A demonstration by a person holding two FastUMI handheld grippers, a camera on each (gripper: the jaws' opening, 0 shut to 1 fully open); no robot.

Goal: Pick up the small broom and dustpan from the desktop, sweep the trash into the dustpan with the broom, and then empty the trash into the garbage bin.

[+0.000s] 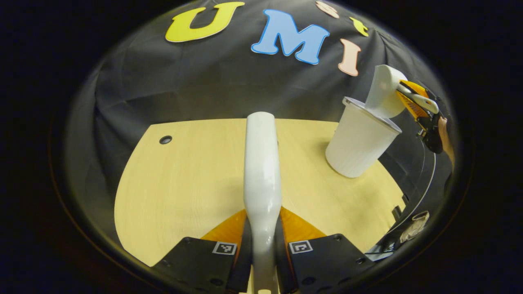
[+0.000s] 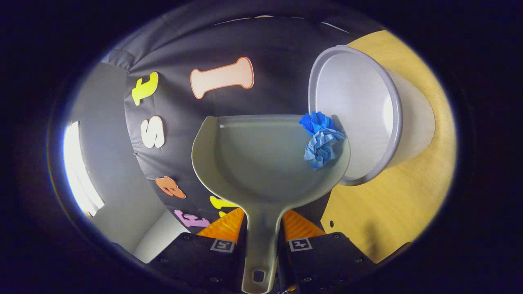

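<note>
Your right gripper (image 2: 261, 241) squeezes the dustpan (image 2: 261, 163) handle; the blue trash (image 2: 320, 141) sits at its 2 o'clock edge, by the bin (image 2: 392, 122). Tip slowly. Your left gripper (image 1: 261, 249) squeezes the broom (image 1: 261, 171).

Pale wooden desktop (image 1: 184, 183) with a round cable hole (image 1: 165, 139), white garbage bin (image 1: 359, 143) standing on it

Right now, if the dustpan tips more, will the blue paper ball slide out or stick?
Probably slide: the blue paper ball sits loose at the smooth dustpan's edge, beside the bin. It looks crumpled and light, so it may bounce.
</note>
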